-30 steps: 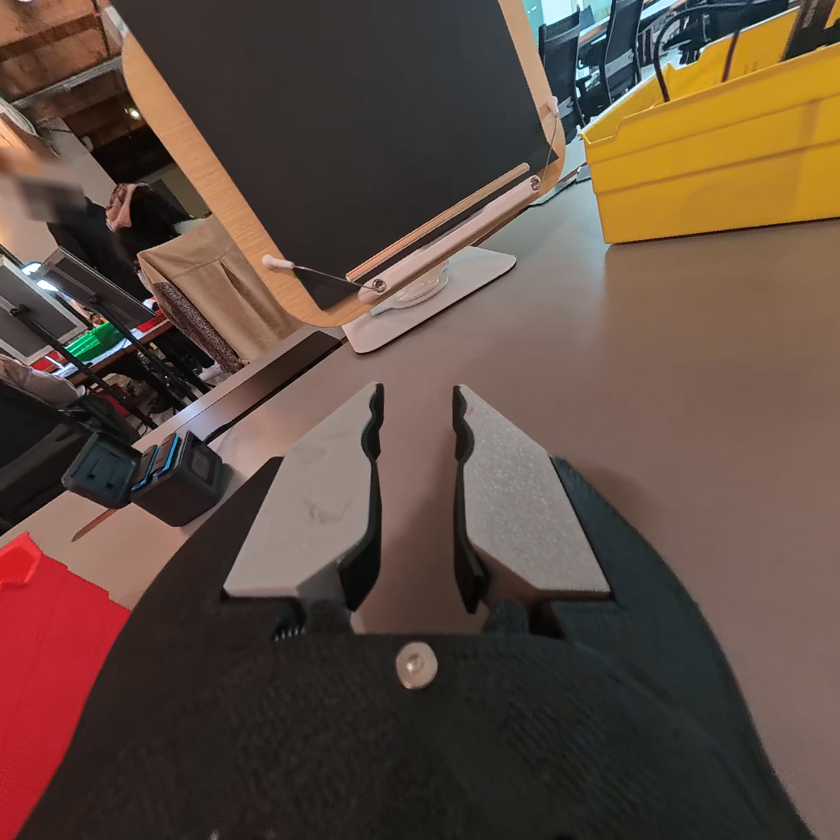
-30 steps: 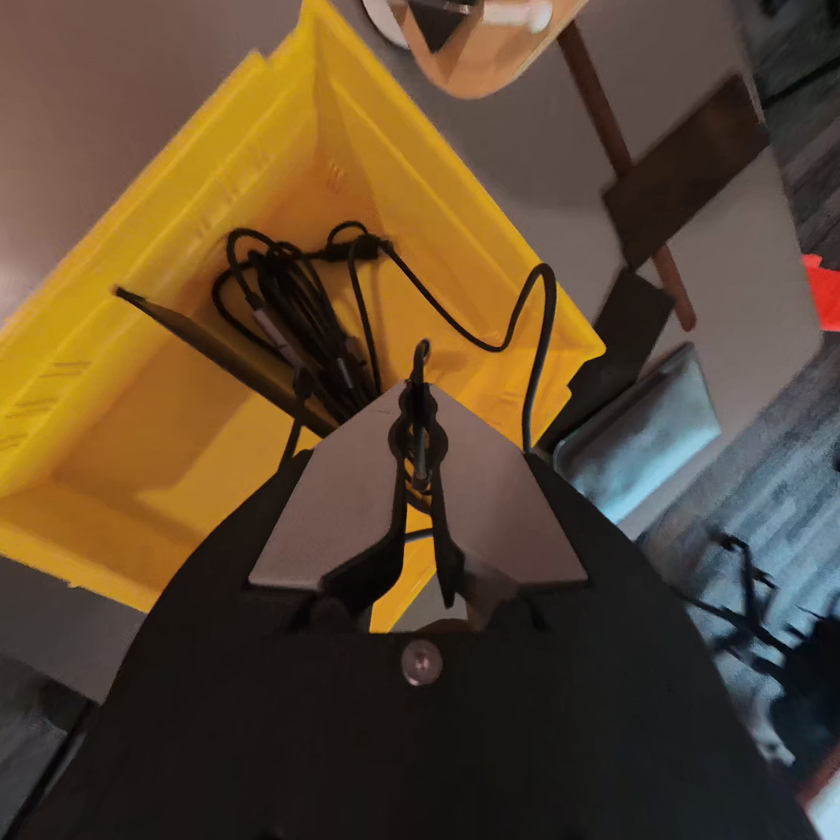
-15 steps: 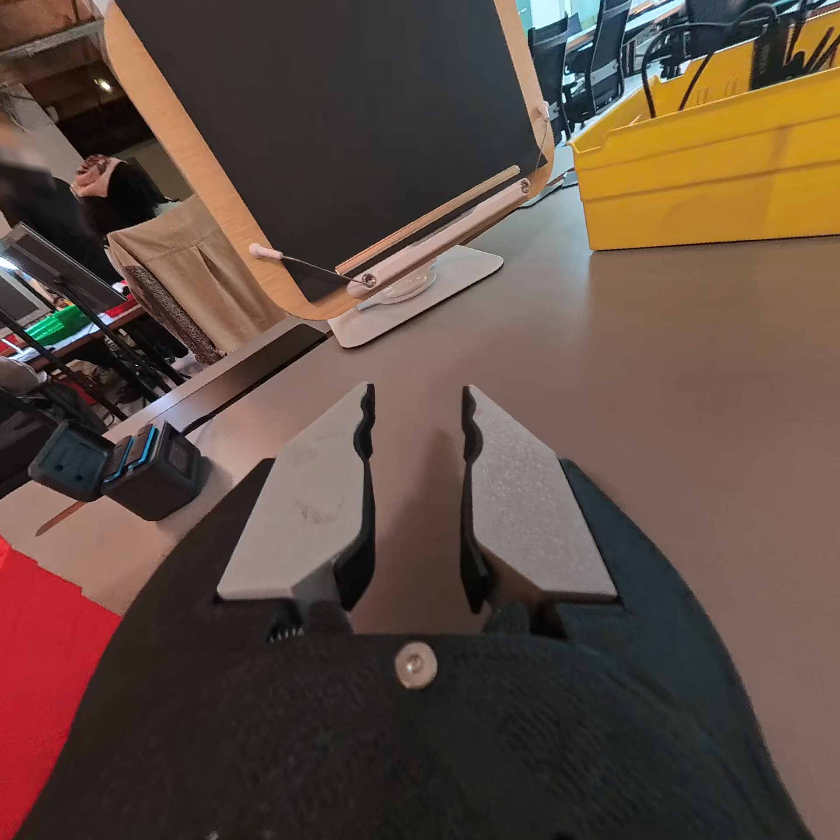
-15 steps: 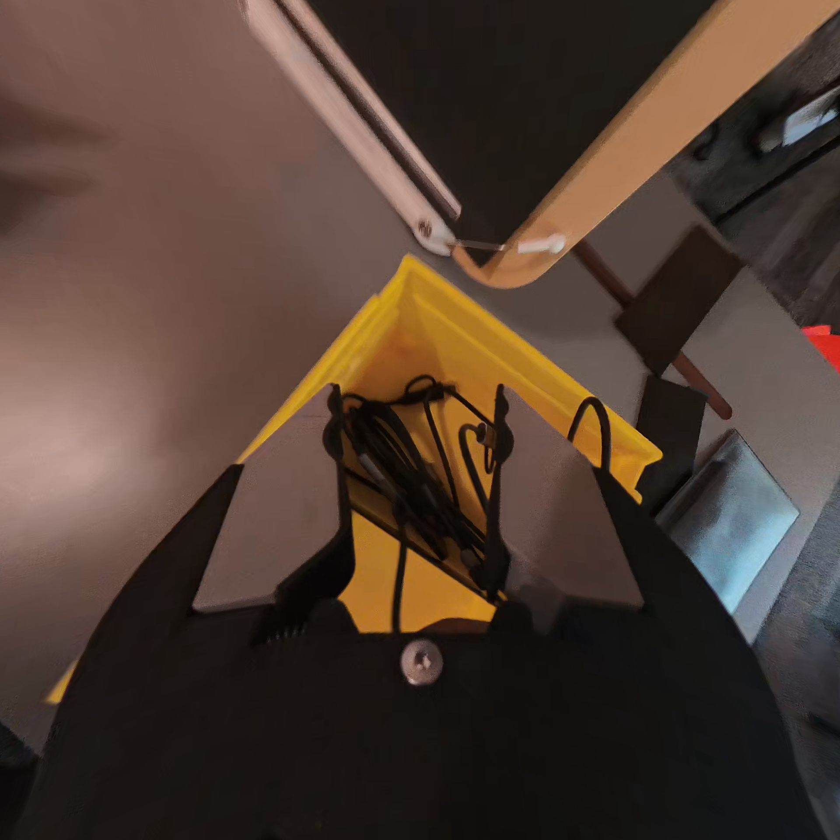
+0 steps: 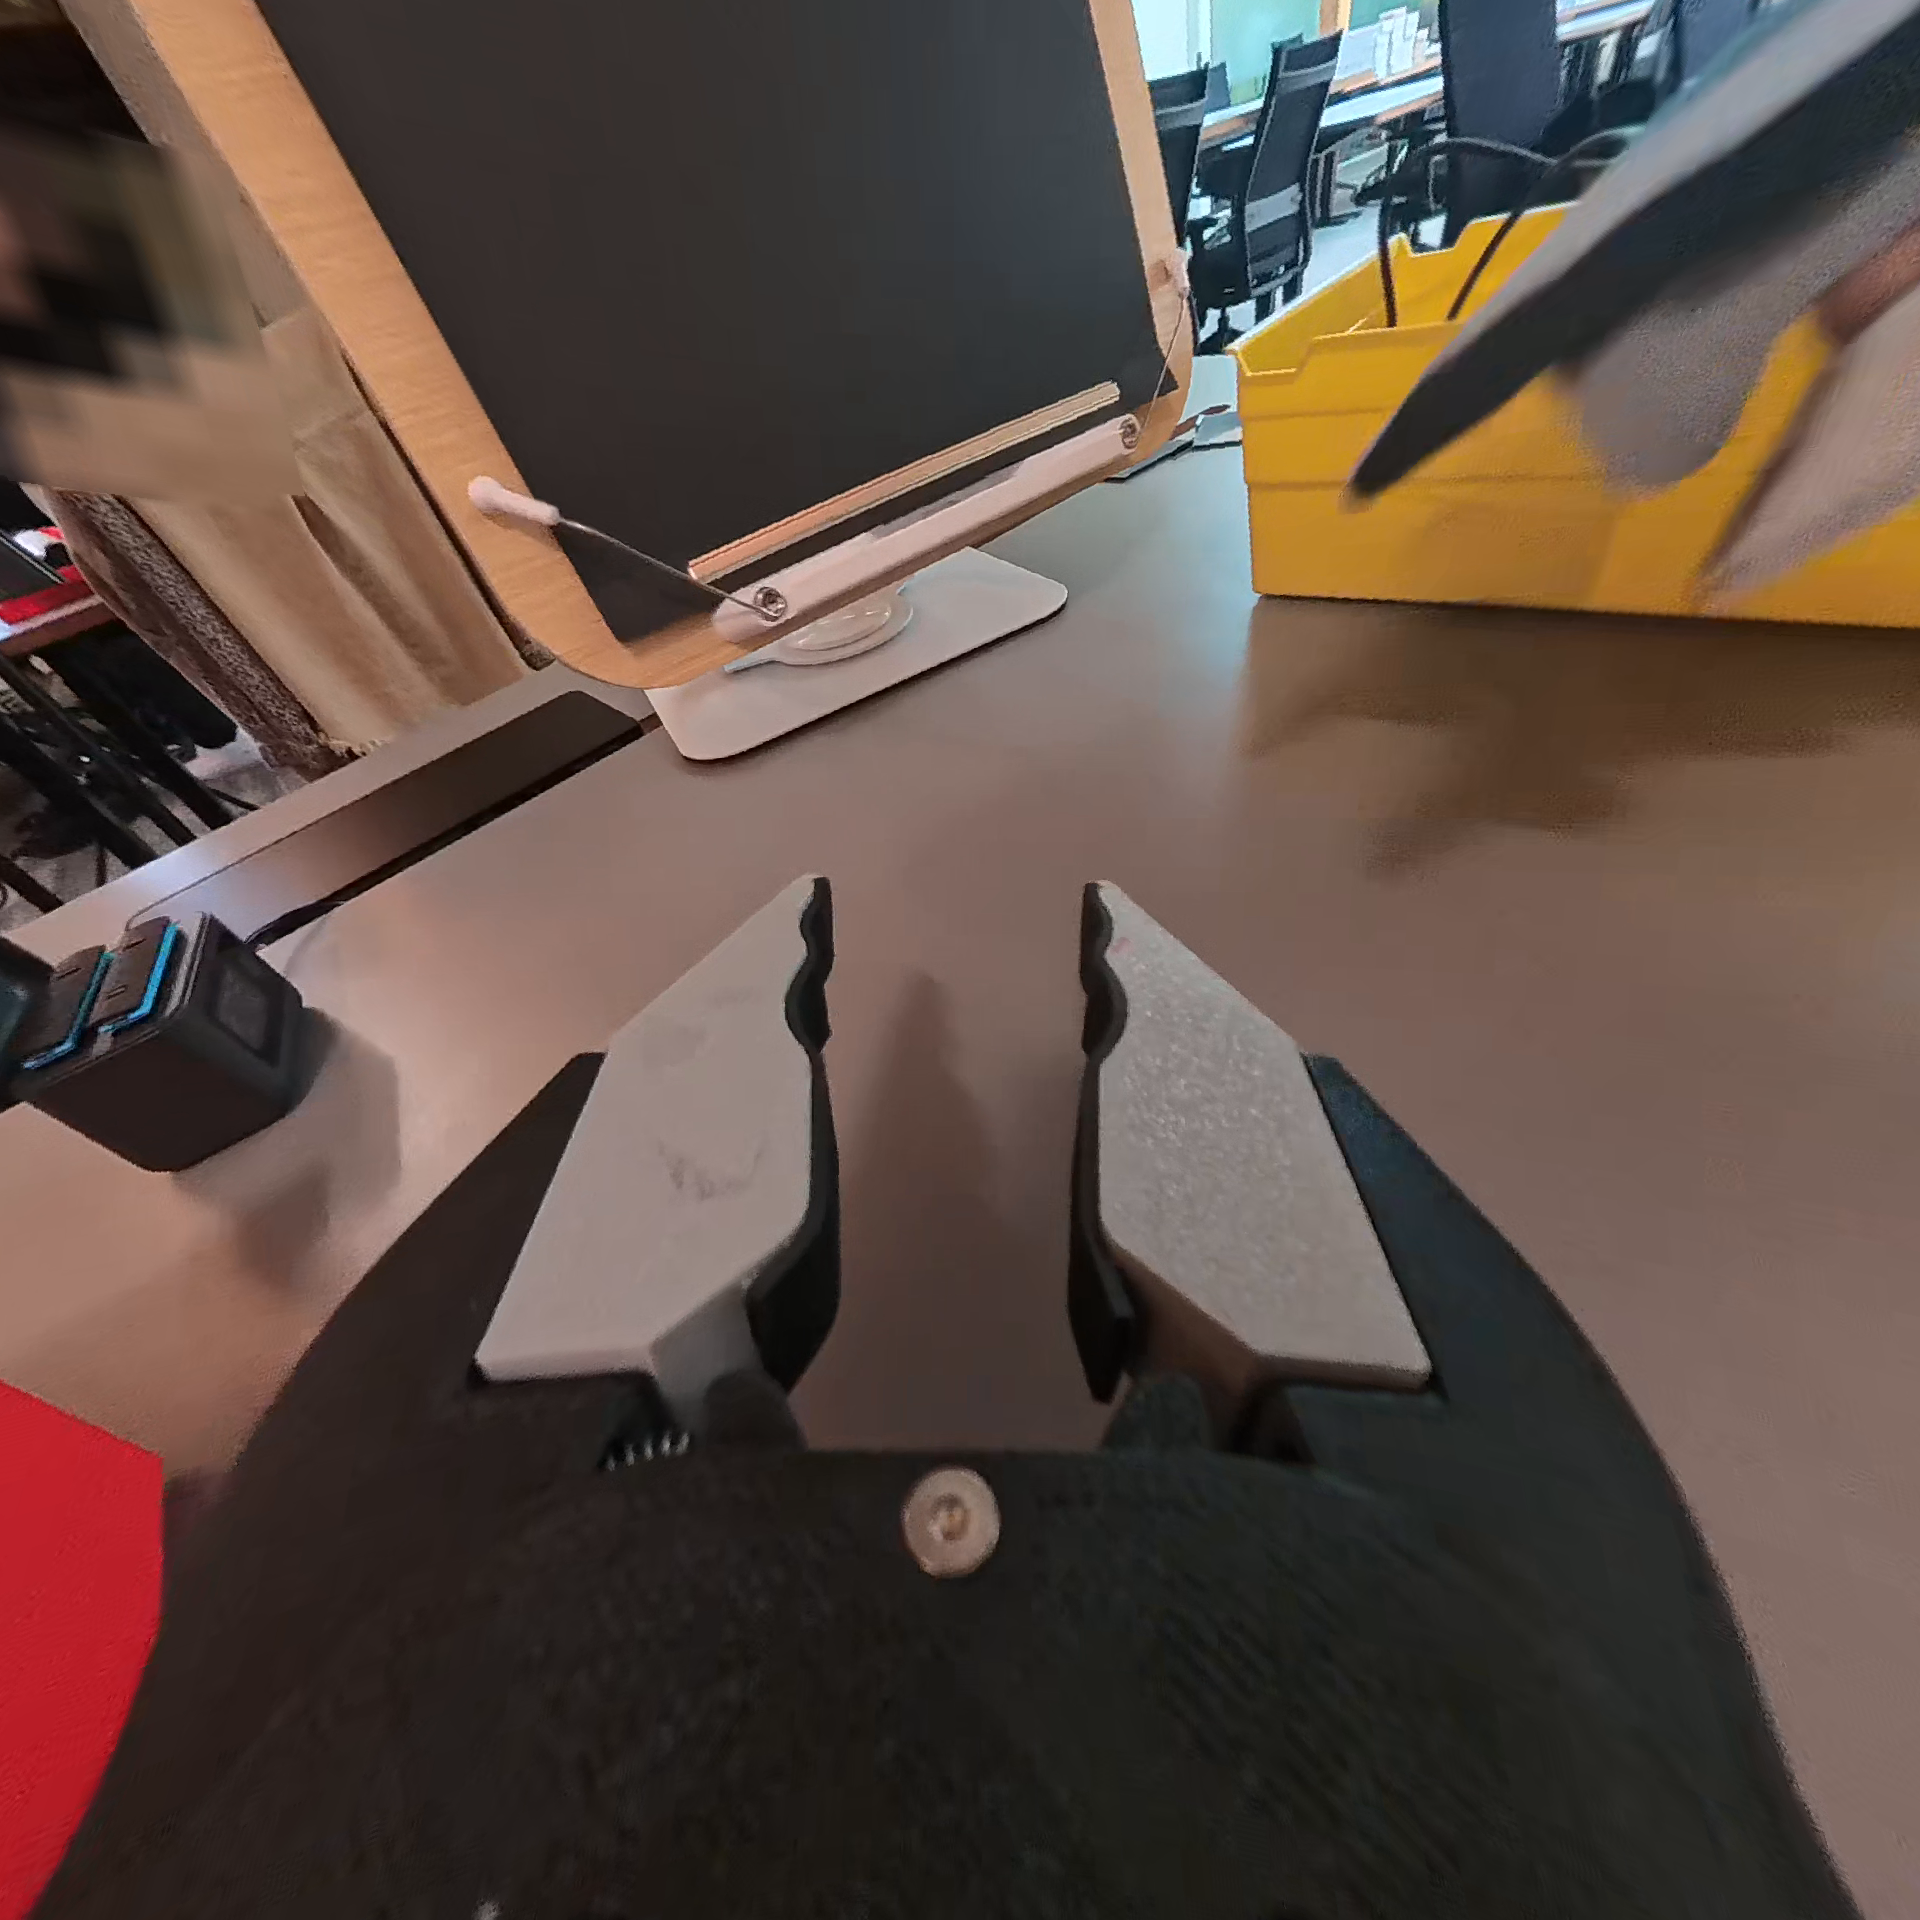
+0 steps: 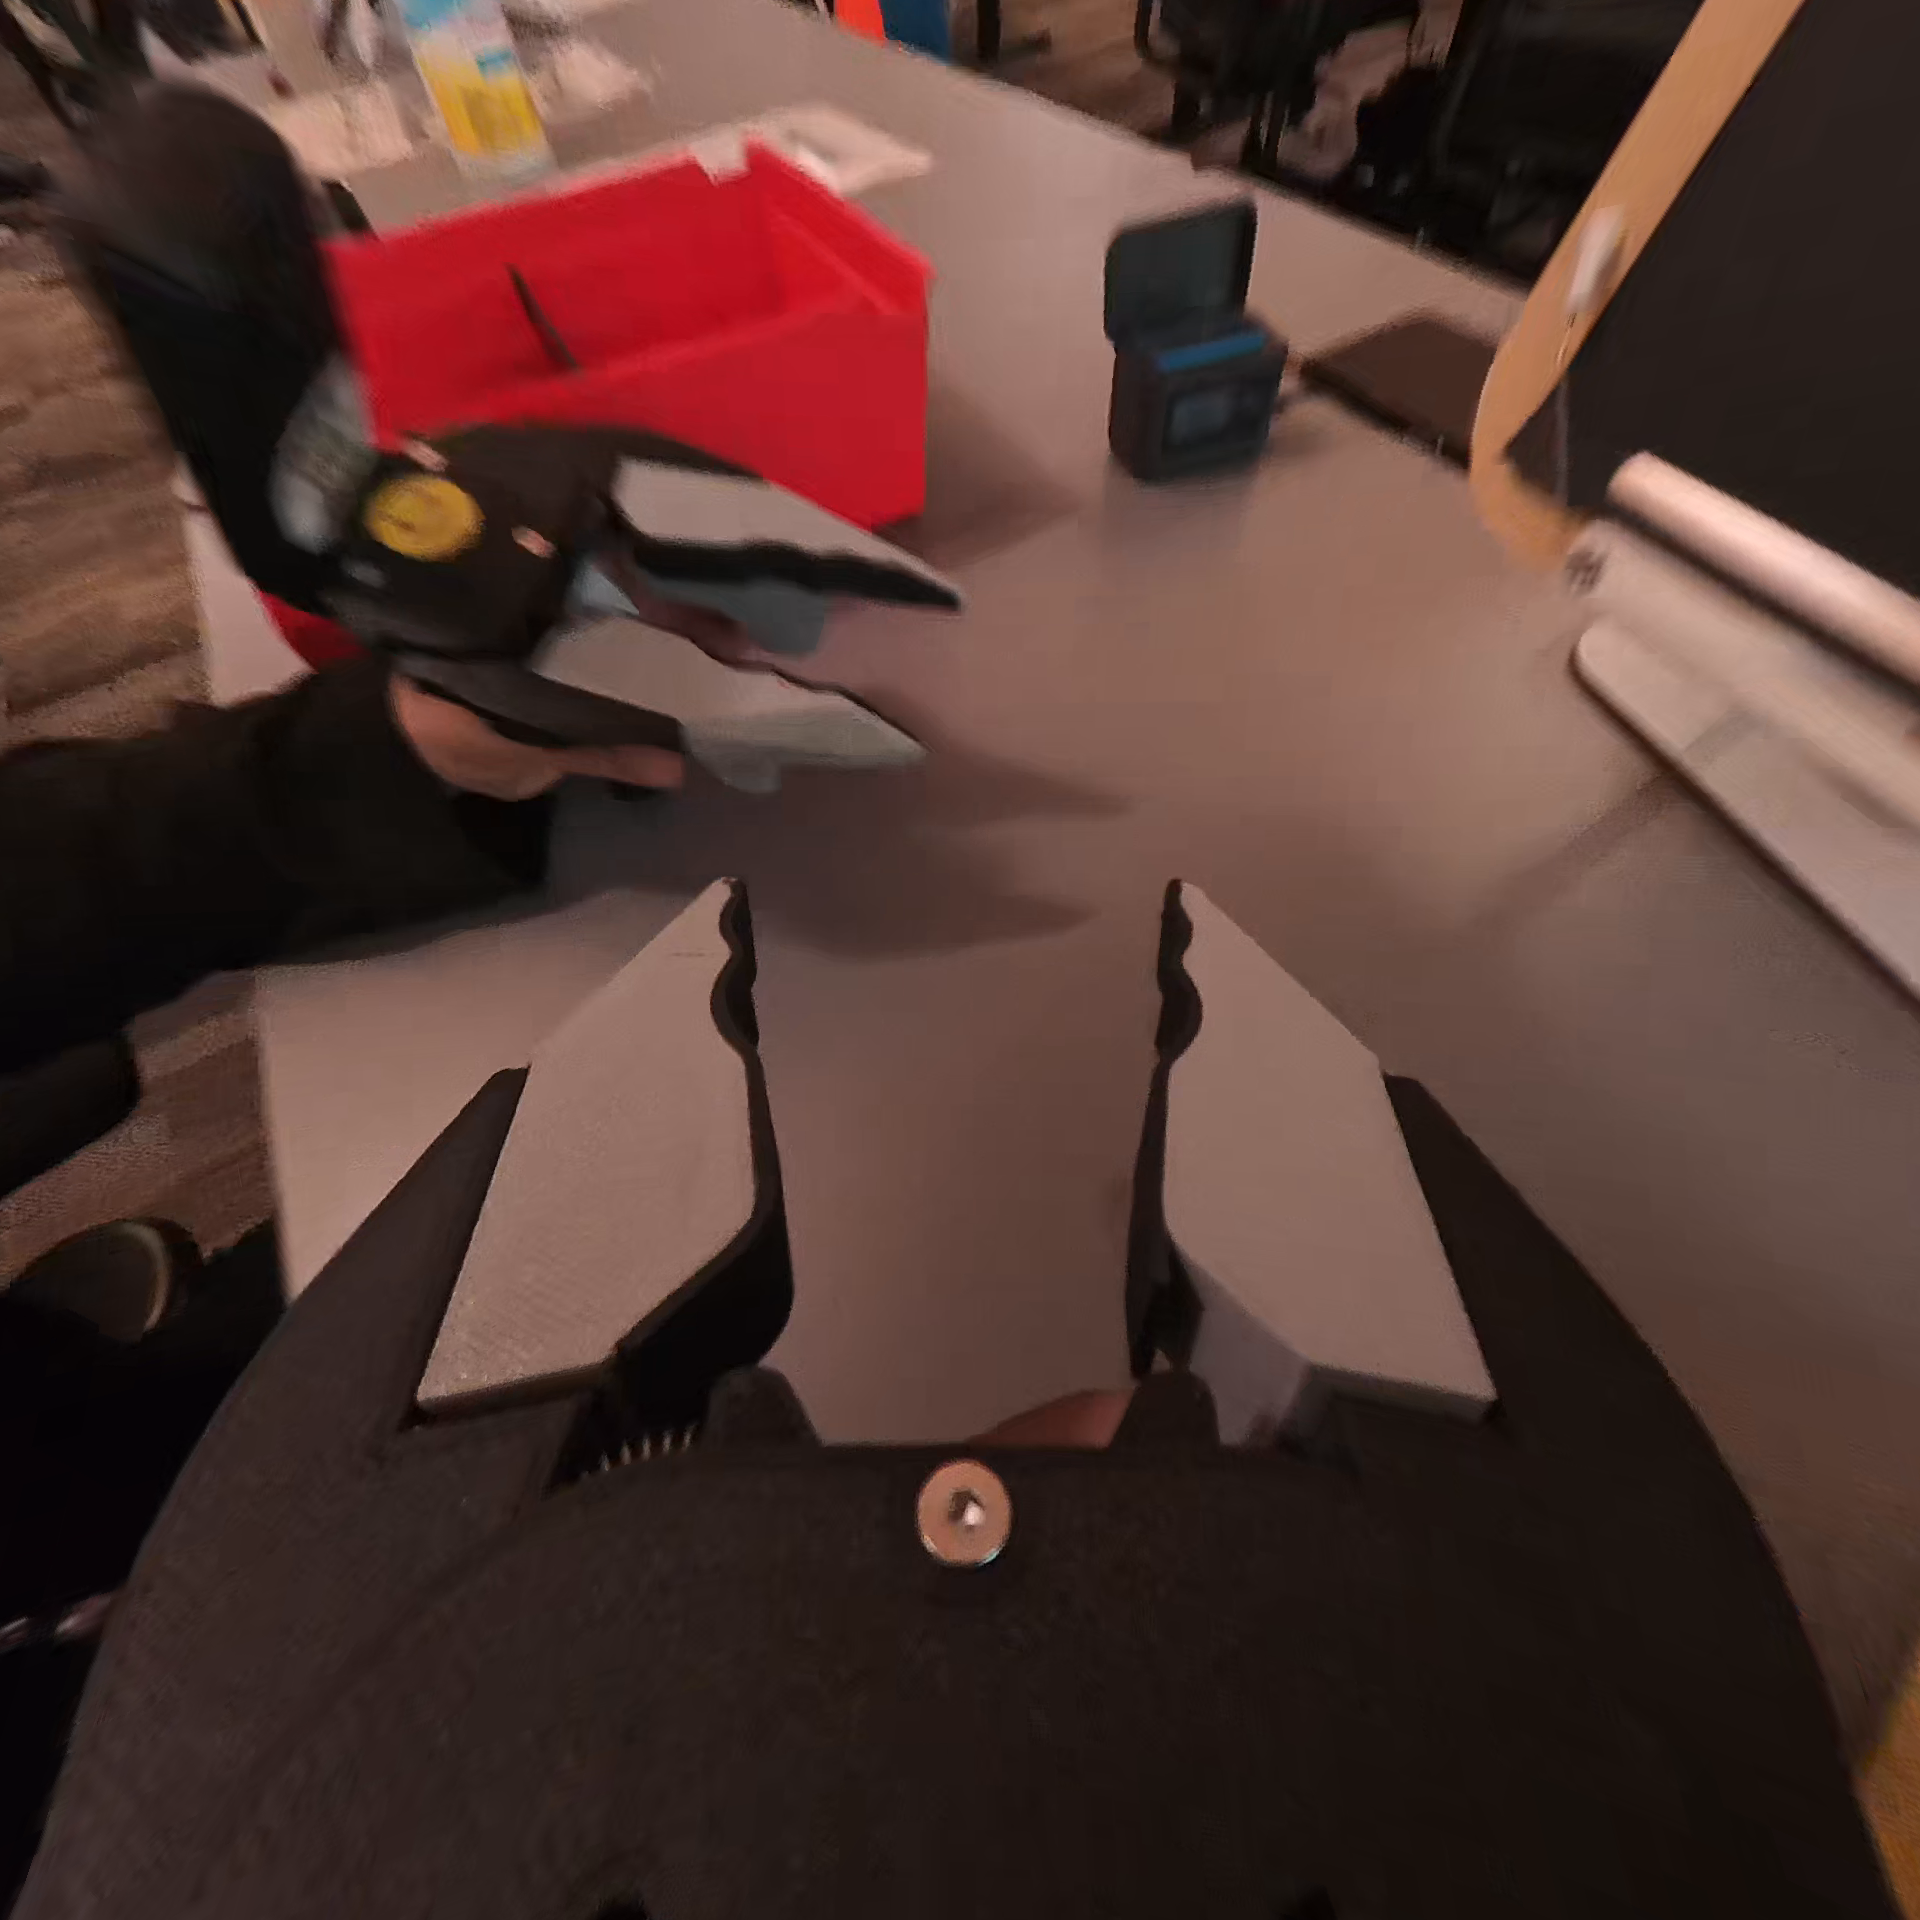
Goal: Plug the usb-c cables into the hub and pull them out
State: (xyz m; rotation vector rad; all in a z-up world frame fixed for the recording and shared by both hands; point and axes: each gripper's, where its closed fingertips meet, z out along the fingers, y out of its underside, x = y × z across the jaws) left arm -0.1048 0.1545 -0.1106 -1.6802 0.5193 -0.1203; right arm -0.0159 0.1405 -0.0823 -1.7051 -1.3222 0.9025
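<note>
Ahead of your left tongs stretches bare table, a board on a stand beyond. The yellow bin, ahead to their right, keeps the cables corralled; no hub shows. Your right tongs hover over the table facing your left. Both gape empty, ready to reach.

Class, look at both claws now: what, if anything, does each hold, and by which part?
Nothing is held. The left claw and the right claw both stand open and empty above the table.
</note>
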